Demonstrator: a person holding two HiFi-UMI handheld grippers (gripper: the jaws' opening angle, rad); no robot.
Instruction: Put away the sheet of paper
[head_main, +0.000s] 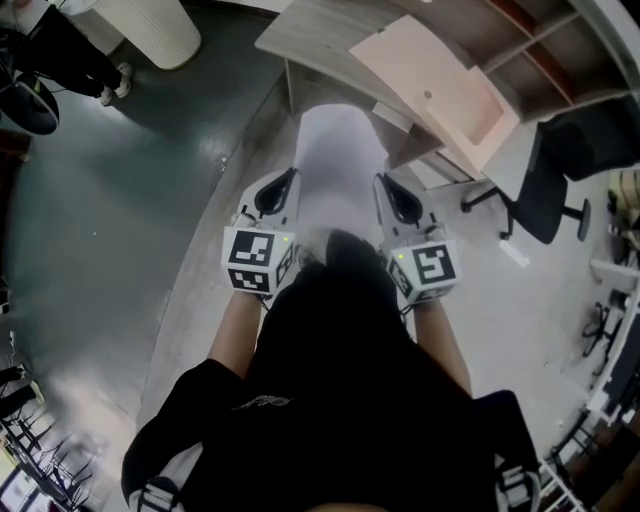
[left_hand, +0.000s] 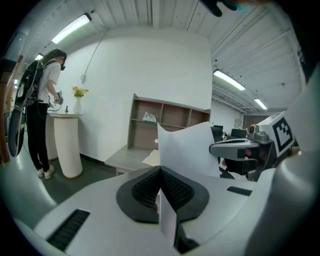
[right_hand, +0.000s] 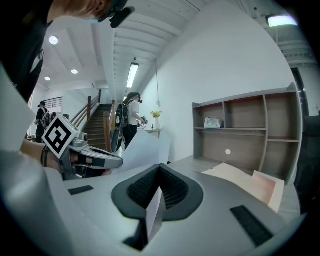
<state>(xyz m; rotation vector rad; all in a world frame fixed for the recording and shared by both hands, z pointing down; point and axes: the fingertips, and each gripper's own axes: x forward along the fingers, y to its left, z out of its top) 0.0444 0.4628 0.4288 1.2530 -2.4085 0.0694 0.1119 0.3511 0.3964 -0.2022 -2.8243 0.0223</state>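
At the far left stood a white ribbed pedestal (head_main: 150, 30). Your left gripper (left_hand: 161, 189) was clamped tight on the left edge of the sheet of paper (head_main: 338, 165), which hung in the air between your two grippers, in front of your body and near the desk (head_main: 310, 45). Your right gripper (right_hand: 159, 189) was pinched on the sheet's right edge. On the desk lay what looked like a pale pink folder (head_main: 440, 90). A black office chair (head_main: 545, 190) stood to the right.
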